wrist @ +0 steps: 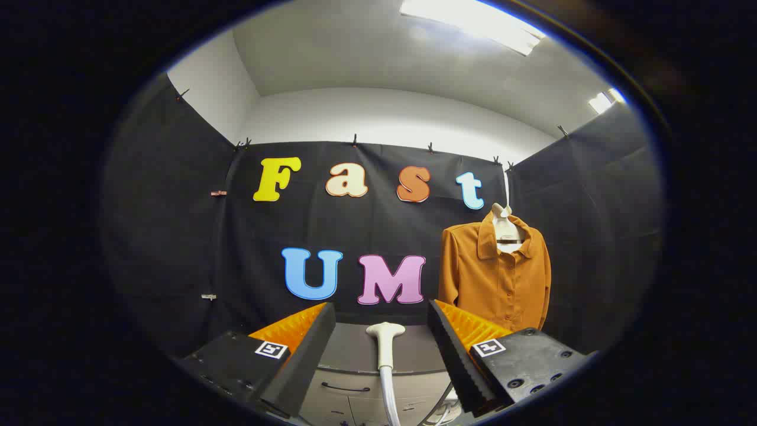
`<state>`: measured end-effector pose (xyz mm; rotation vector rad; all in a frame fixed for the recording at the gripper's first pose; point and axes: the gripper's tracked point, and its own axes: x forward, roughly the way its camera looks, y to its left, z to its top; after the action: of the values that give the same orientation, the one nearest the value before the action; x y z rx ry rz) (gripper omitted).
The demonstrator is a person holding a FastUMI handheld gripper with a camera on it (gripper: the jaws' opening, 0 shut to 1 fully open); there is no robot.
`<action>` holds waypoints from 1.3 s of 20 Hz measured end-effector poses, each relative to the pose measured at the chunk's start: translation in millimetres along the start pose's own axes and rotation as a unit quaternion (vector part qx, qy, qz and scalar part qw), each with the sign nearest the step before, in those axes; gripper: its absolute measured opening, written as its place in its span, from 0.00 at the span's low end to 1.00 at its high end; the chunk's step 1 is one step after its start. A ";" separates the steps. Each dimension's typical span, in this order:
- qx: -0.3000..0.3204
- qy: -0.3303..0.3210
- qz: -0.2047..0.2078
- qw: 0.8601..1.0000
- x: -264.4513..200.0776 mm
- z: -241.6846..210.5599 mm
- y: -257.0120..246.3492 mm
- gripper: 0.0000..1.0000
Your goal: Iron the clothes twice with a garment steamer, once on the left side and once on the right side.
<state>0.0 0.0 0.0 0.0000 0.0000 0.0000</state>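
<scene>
One steamer (pixel 385 346) stands upright between the fingers of the gripper (pixel 381 331), untouched; gripper wide open, holding nothing. One orange shirt (pixel 495 277) hangs beyond, right.

Black cloth wall (pixel 177 236), white ceiling (pixel 355 53), ceiling light (pixel 473 21)

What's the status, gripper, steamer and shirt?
Gripper open, fingers straddling the white garment steamer head, not pressing it. Orange button-up shirt hangs on a hanger beyond the fingers, against the black cloth wall. Nothing in between.

Bright ceiling lights (pixel 473 21), sharp centre, fisheye-bent edges.
</scene>
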 end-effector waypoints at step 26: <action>-0.014 0.027 -0.027 0.999 6.5 -18.8 8.7 0.97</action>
<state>6.5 8.7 -18.8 -0.0284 0.0543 -0.0545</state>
